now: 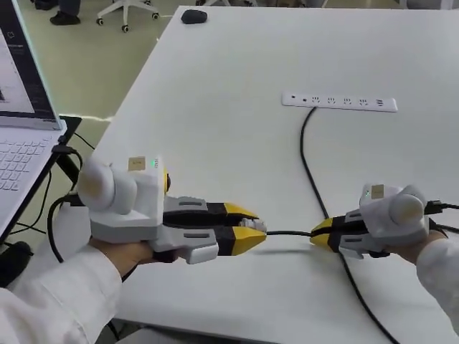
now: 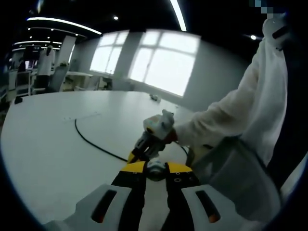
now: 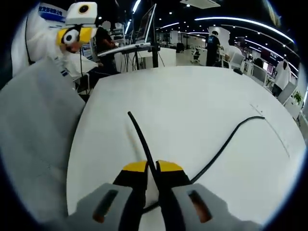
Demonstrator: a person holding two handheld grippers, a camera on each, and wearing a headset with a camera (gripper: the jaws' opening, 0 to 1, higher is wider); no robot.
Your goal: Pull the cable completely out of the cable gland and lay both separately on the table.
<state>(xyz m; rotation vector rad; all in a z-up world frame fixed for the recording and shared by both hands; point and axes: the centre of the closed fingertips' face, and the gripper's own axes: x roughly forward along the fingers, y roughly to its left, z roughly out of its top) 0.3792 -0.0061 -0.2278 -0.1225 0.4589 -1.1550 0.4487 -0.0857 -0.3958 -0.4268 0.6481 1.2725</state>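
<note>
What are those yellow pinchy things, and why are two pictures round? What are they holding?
Those are hand-held grippers: tongs with two jaws, one in each of a person's hands. The big picture comes from a camera on the person's head, looking down at the white table. The round pictures come from small cameras riding on each one. The left hand-held gripper pinches a small grey cable fitting. The right hand-held gripper pinches a thin black cable. Also on the table lie a white power strip with its black cord and a computer mouse.
</note>
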